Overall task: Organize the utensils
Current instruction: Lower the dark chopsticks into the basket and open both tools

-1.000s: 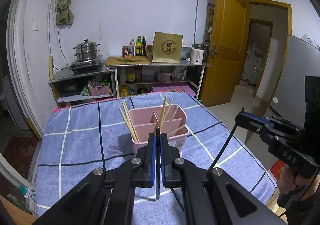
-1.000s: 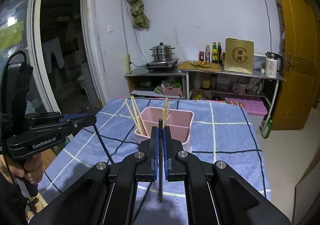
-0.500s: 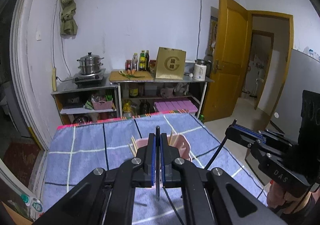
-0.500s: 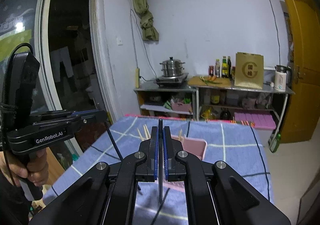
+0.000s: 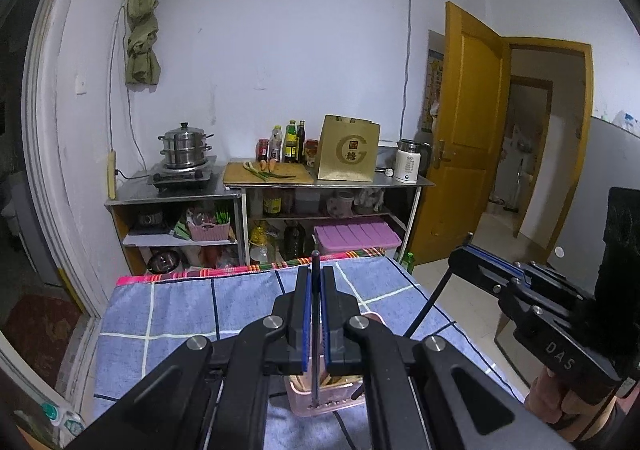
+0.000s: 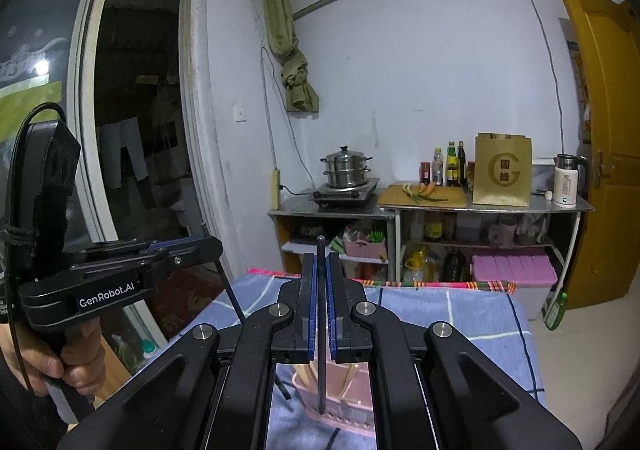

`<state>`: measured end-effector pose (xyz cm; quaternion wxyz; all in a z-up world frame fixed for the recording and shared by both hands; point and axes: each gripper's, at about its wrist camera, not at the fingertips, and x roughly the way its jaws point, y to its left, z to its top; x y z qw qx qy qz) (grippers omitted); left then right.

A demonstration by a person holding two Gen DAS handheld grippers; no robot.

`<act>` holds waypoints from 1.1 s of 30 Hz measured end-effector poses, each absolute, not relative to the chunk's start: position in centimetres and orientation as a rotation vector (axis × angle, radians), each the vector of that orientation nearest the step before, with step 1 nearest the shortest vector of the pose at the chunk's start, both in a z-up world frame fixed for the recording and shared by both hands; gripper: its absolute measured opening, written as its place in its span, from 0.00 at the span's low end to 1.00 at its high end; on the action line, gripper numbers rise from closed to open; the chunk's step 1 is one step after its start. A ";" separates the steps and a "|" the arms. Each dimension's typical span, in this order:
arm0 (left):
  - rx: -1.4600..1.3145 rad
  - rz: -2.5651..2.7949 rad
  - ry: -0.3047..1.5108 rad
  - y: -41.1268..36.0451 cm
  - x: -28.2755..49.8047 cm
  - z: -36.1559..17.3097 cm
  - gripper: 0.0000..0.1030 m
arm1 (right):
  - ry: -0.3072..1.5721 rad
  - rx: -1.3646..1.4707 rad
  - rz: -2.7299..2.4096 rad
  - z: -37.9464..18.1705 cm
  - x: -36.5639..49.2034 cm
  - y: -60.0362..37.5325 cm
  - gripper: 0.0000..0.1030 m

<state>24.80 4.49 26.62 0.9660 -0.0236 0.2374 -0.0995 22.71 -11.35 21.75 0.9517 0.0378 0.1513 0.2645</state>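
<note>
Left wrist view, far left: dark doorway and white door frame run down the frame edge.
Left wrist view, upper left: green cloth hangs knotted on the wall.
Left wrist view, centre left: steel steamer pot sits on a single burner on the metal shelf unit.
Left wrist view, centre: cutting board with bottles behind it, gold paper bag just beside it, white kettle further right.
Left wrist view, lower centre: your left gripper has its blue pads pressed together on a thin black chopstick that stands upright in the frame.
Left wrist view, bottom centre: pink utensil holder rests on the blue checked tablecloth, mostly hidden behind your gripper; pale wooden chopsticks show inside it.
Left wrist view, right: your right gripper enters from the frame edge with a second black stick slanting down from its tip; yellow door stands open behind.
Right wrist view, left: your left hand grips the handle of the left gripper.
Right wrist view, lower centre: your right gripper's pads are clamped on its own black chopstick, upright, with the pink holder low behind it.
</note>
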 end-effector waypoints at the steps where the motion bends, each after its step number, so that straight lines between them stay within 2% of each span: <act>1: -0.049 -0.198 0.483 4.5 25.3 26.6 0.04 | 0.308 0.080 0.536 21.6 23.1 -11.2 0.04; 12: -0.057 -0.216 0.481 4.5 29.1 24.9 0.04 | 0.312 0.079 0.527 20.4 25.6 -10.4 0.04; 33: -0.075 -0.234 0.605 4.4 31.9 16.1 0.04 | 0.435 0.066 0.519 13.6 28.4 -9.4 0.04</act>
